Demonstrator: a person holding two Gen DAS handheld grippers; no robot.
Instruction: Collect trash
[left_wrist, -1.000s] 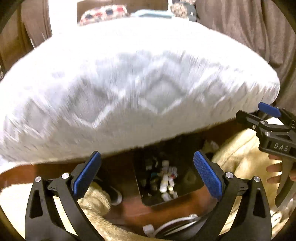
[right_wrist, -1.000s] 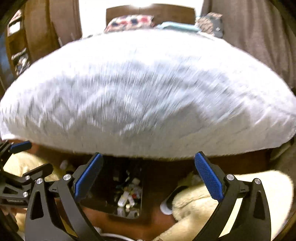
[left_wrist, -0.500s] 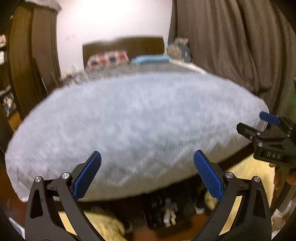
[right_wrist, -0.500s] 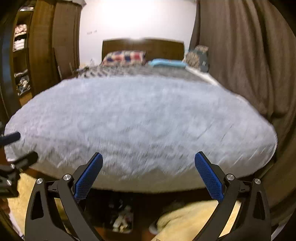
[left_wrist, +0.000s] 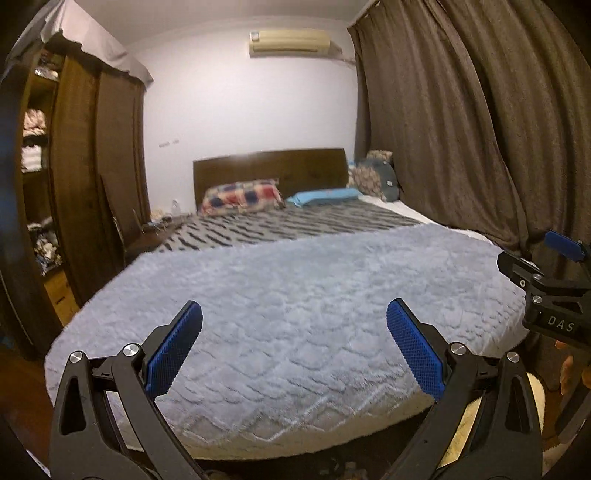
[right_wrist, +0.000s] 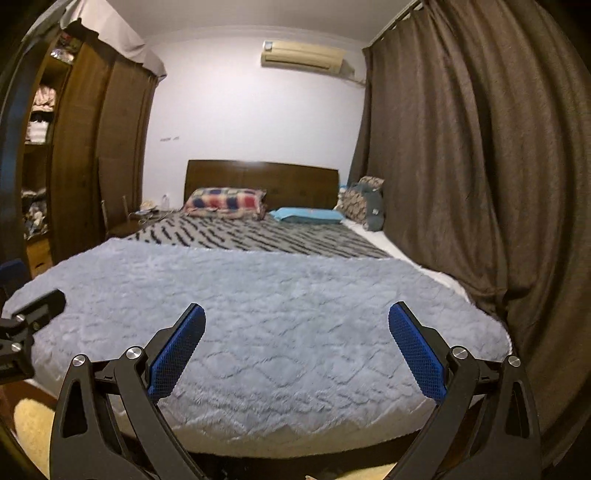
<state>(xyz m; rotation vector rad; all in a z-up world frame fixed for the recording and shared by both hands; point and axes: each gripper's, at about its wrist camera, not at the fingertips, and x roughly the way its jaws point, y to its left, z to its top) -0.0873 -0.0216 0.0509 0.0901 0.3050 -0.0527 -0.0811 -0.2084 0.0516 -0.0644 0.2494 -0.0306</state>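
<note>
Bedroom with a white wall, dark brown curtains (right_wrist: 461, 166) at right and a wooden wardrobe (left_wrist: 92, 177) at left; a wide bed under a fluffy pale-blue blanket (left_wrist: 295, 314) fills both views. Left claw (left_wrist: 294, 350) and right claw (right_wrist: 296, 352) hover wide open and empty above its foot. Only blurred specks of trash (left_wrist: 347, 466) show on the dark floor below the bed's edge.

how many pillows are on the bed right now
3 at the headboard end: a checked pillow toward the left, a flat blue pillow mid-bed, and a patterned cushion by the curtain. More may be hidden behind them.
</note>
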